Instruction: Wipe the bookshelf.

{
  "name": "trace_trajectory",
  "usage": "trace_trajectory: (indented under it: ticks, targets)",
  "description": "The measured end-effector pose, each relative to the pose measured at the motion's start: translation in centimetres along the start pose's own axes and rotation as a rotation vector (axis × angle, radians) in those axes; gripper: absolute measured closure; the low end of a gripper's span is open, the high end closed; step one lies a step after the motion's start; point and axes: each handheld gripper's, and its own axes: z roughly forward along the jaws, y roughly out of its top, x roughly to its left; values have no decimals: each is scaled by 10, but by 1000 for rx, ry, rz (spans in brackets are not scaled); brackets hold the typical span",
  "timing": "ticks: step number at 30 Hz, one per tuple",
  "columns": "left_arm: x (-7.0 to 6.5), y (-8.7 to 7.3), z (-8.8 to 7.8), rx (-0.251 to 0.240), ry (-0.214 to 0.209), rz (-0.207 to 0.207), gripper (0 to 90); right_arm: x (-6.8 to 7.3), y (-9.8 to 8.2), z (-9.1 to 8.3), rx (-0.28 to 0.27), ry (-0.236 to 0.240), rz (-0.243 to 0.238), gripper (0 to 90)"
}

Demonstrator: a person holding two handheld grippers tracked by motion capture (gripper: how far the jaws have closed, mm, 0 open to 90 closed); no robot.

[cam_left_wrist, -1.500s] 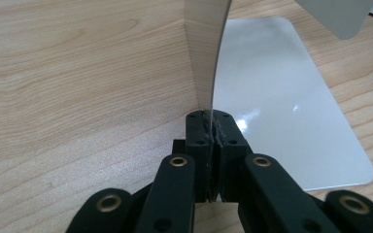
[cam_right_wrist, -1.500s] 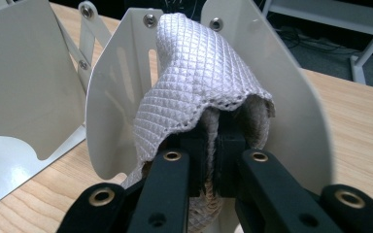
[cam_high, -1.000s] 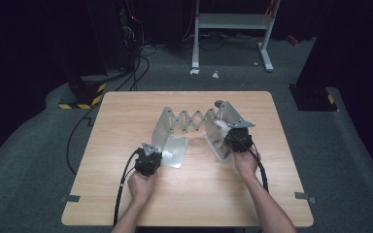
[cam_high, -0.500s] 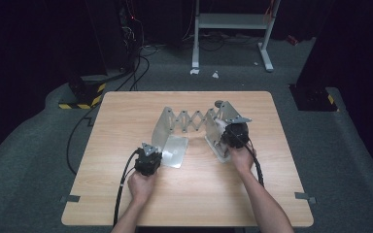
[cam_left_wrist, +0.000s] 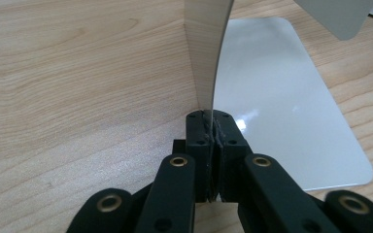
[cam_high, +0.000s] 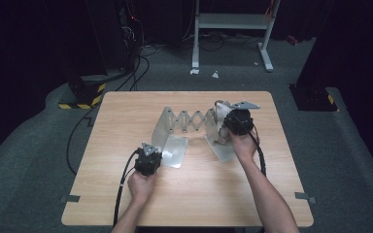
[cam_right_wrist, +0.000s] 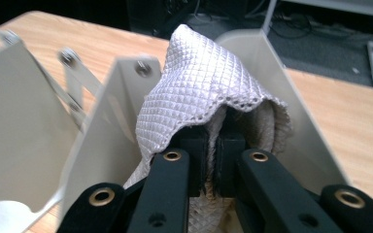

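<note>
A metal expanding rack [cam_high: 194, 119] stands mid-table, two upright plates joined by a scissor link. In the high view my left gripper [cam_high: 153, 151] is at the near edge of the left plate [cam_high: 165, 127]. The left gripper view has that gripper [cam_left_wrist: 210, 119] shut on the plate's thin upright edge [cam_left_wrist: 204, 48], beside its flat foot [cam_left_wrist: 281, 97]. My right gripper [cam_high: 227, 122] is at the right plate [cam_high: 219, 144]. It [cam_right_wrist: 217, 138] is shut on a white quilted cloth [cam_right_wrist: 194, 82], which drapes over the jaws against the plate's inner face [cam_right_wrist: 291, 116].
The wooden table [cam_high: 126, 111] has bare room all around the rack. Black cables [cam_high: 124, 179] trail from both grippers toward the near edge. Dark floor, a white stand [cam_high: 233, 22] and cables lie beyond the far edge.
My right gripper has risen with the cloth along the right plate, toward its top. The left gripper and the rack have kept still.
</note>
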Motion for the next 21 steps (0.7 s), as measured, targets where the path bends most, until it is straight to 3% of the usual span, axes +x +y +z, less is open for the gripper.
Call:
trace_trajectory:
  ticks: [9, 14, 21]
  targets:
    - [0, 0, 0, 0, 1, 1, 862, 18, 0, -6, -13, 117, -74, 858]
    - [0, 0, 0, 0, 1, 1, 862, 17, -10, 1, 21, 135, -81, 858]
    - [0, 0, 0, 0, 1, 1, 862, 20, -43, 18, 104, 143, -65, 858]
